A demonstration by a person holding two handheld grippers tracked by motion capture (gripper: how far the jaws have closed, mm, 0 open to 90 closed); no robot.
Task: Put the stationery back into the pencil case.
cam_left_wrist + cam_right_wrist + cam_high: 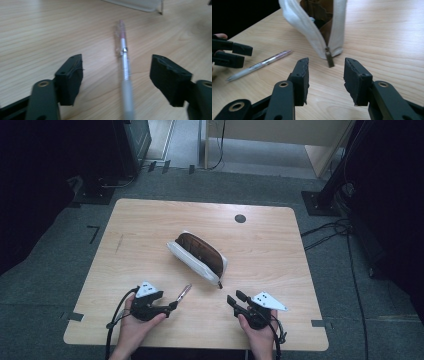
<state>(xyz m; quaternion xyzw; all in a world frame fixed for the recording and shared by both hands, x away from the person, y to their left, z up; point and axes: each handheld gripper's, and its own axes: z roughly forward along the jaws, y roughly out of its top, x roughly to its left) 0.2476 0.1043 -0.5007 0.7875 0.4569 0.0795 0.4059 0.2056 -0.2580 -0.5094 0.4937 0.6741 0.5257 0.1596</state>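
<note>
Left tongs [117, 75] spread wide over a pen [124, 62] lying loose on the wooden surface [150, 220], pads clear of the barrel on both sides. Right tongs [326, 75] partly open and empty, aimed at the zip pull [329, 58] of an open pencil case [198, 256].

Judged the step in hand: taking up the pen for the case. Best done by centring the barrel between the pads, closing near the metal clip [123, 51] where grip is surest, and lifting level so the thin shaft cannot pivot or roll. Worth steadying the case at its zip end with the right tongs.

Pen slim, clear-barrelled, pinkish toward the far tip, pale grey at the near end; resting on the surface just short of the case. Case white outside, brown within, mouth gaping, near the middle of the surface.
</note>
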